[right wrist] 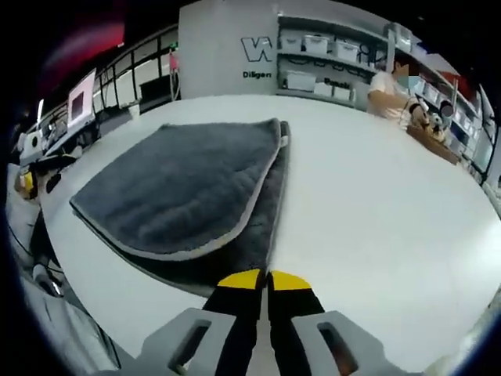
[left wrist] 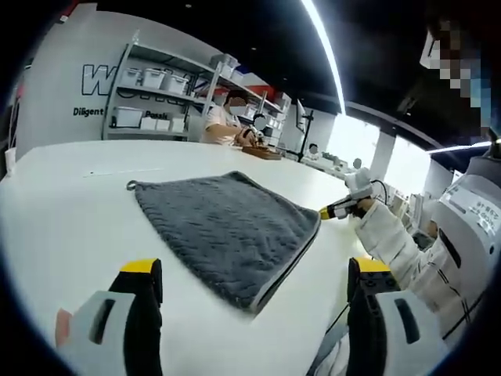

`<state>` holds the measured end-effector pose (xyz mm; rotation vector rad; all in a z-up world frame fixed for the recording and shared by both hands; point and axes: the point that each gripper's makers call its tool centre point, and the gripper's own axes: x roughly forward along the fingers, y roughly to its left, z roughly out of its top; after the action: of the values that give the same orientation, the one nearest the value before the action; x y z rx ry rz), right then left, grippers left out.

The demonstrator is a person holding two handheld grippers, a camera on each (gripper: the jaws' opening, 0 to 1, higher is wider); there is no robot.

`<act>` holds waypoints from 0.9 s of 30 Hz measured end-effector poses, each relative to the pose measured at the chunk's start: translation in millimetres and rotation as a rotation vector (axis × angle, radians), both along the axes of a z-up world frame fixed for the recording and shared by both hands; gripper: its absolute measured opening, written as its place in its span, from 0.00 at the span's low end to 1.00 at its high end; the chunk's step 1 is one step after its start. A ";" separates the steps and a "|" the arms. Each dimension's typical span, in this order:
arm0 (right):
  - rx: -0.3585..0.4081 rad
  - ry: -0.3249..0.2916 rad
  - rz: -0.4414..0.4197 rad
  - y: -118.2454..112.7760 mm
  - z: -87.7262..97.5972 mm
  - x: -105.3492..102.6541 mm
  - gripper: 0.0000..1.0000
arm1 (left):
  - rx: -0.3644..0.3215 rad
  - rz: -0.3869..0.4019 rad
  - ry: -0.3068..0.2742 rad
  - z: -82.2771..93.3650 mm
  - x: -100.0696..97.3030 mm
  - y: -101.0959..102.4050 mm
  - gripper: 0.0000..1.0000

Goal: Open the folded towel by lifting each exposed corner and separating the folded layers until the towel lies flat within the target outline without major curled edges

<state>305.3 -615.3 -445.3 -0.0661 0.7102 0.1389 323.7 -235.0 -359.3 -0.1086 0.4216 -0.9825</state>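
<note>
A dark grey towel (left wrist: 227, 227) (right wrist: 180, 188) with a pale hem lies folded on the white table (left wrist: 70, 204) (right wrist: 376, 204). Its upper layer sits a little back from the lower one, and a small loop shows at its far left corner. In the left gripper view my left gripper (left wrist: 254, 270) stands open just short of the towel's near edge, with nothing between its jaws. My right gripper (left wrist: 338, 209) (right wrist: 266, 280) meets the towel's right corner with yellow tips pressed together, shut on the lower layer's corner. The towel rests flat on the table.
Shelves with white bins (left wrist: 153, 78) (right wrist: 329, 47) stand behind the table. A person (left wrist: 227, 117) (right wrist: 391, 86) sits at the far side by a wooden object (left wrist: 262, 153). A person's white sleeve (left wrist: 391, 243) reaches in from the right. A monitor (right wrist: 81, 98) stands beyond the table's left edge.
</note>
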 end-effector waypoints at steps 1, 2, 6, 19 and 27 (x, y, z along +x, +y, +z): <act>0.002 -0.002 -0.003 -1.0 0.2 0.1 0.00 | 0.000 -0.002 -0.001 0.3 0.3 -0.8 0.97; 0.000 -0.007 -0.005 -2.0 0.5 0.3 0.00 | -0.001 -0.006 -0.003 1.3 1.0 -3.8 0.97; -0.024 -0.032 -0.048 -11.8 3.1 0.3 0.11 | 0.000 -0.027 -0.011 4.0 2.8 -17.4 0.96; -0.098 -0.016 -0.073 -24.4 11.3 -24.6 0.81 | -0.003 -0.087 -0.047 14.8 13.3 -73.0 0.95; -0.115 0.056 0.012 -5.5 2.6 -41.9 0.99 | -0.040 -0.133 -0.071 21.8 15.1 -125.7 0.86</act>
<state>263.4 -620.8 -442.7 -0.1768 0.7738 0.1116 338.9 -360.7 -337.5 -0.0822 0.3477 -1.1226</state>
